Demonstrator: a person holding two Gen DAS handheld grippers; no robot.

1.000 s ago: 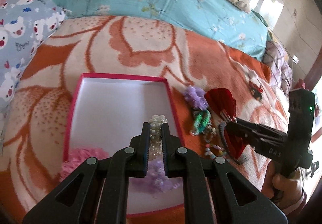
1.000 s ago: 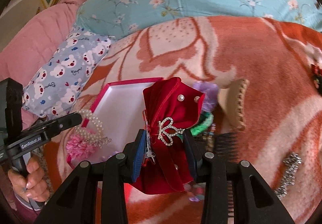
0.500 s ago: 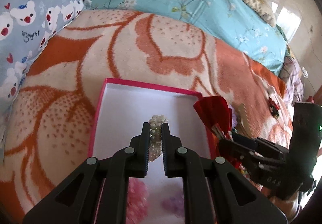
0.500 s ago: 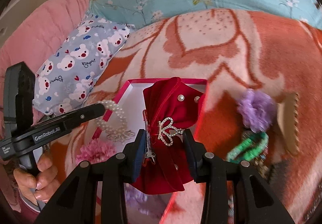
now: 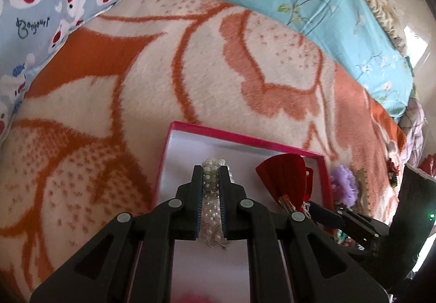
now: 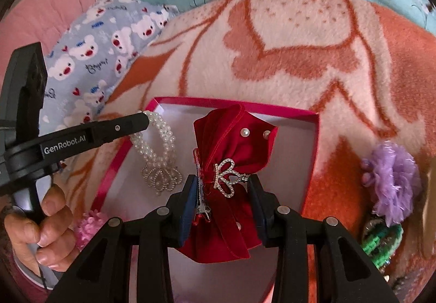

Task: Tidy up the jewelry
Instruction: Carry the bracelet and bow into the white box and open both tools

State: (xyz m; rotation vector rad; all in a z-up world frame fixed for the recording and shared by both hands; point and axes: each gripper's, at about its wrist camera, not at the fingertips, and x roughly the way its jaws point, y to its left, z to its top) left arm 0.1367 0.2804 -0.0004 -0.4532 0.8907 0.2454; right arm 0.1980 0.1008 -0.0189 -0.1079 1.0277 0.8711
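While both pieces hang over the box (image 6: pixel 313 137), I am at the placing step. The pearl band (image 6: pixel 159 139) is clamped in my left tool (image 5: pixel 211 188), pads pressed together on its beads, and it dangles above the white floor of the box near the left wall. The red bow (image 6: pixel 231 145), with its small rhinestone crown, is pinched at the waist by my right tool (image 6: pixel 222 188); its pads stand partly apart because the folded velvet fills the gap. It sits over the middle of the box, just beside the band but not touching it as far as I can tell.

A pink scrunchie (image 6: pixel 87 224) lies at the near left corner, though I cannot tell from here if it is inside the rim. Outside, to the right on the blanket (image 6: pixel 286 39), wait a purple flower (image 6: pixel 392 175) and green beads (image 6: pixel 381 240); they are not yet sorted.

Next, I judge, each piece should go lower until it rests on the floor of the box, kept apart so the crown does not snag the pearls, and only then should the pads let go.
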